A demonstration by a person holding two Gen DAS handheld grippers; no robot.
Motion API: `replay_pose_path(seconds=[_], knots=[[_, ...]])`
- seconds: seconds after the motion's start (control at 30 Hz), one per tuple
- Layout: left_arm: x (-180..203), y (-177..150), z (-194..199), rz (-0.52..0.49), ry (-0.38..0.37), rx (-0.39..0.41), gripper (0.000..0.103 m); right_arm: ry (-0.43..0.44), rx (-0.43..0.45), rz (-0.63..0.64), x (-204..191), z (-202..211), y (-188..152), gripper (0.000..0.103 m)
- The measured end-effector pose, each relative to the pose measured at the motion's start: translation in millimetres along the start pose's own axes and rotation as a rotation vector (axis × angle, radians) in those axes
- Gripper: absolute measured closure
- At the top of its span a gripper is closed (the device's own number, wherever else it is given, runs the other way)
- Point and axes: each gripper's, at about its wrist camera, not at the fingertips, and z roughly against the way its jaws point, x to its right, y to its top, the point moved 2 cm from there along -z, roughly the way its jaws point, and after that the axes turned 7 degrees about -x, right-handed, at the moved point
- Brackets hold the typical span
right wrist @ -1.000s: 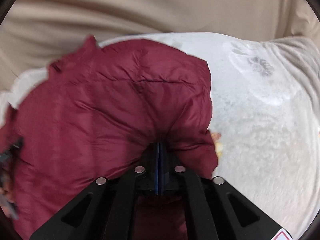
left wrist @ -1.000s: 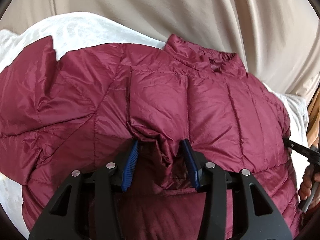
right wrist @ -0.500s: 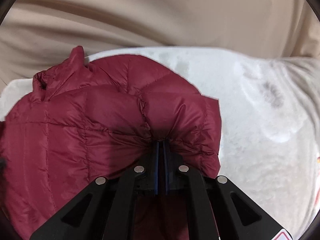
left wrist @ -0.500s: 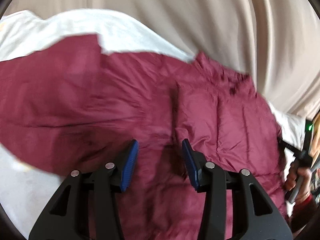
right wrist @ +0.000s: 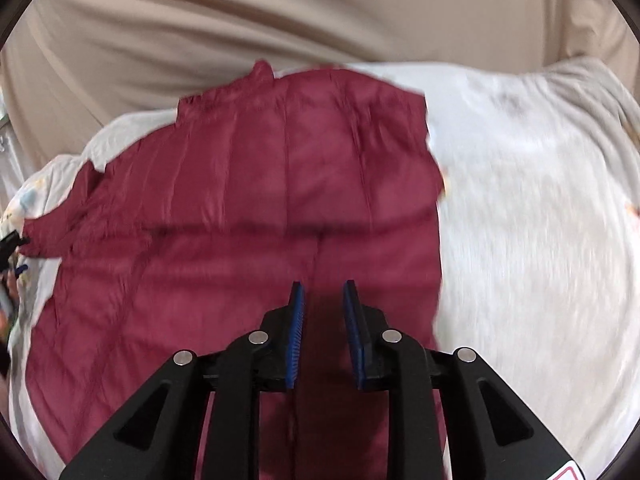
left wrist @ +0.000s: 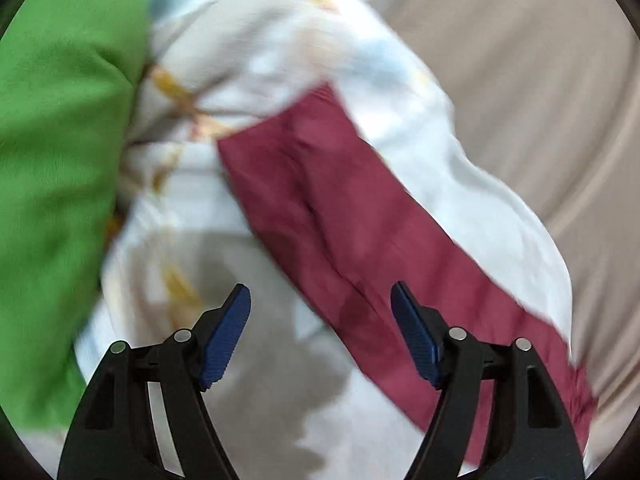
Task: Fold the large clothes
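The maroon puffer jacket (right wrist: 240, 208) lies released on the white blanket (right wrist: 540, 220), right gripper (right wrist: 323, 300) and left gripper (left wrist: 320, 300) both just parted and empty, presumably for regrasping its sleeve (left wrist: 340, 208).

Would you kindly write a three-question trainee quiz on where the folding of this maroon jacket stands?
1. True or false: the right gripper is clamped on the maroon jacket.
2. What colour is the cushion beside the white blanket? A red, B green, C black.
3. Fill in: the left gripper has its jaws ____.

Key: 1 false, its jaws have just been opening and grip nothing; 2 B; 3 open.
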Motion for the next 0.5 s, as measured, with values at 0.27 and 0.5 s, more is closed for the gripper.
replay_pose_path(seconds=[0.27,0.5], knots=[[47,12,-2,-0.127,-0.155,0.032,0.102,0.010,-0.009,-0.032,11,-5,-16,0.079],[222,-74,126,-0.568,-0.463,0.153,0.103,-0.013,-0.002,0.003,5,-7,-18,0.072]])
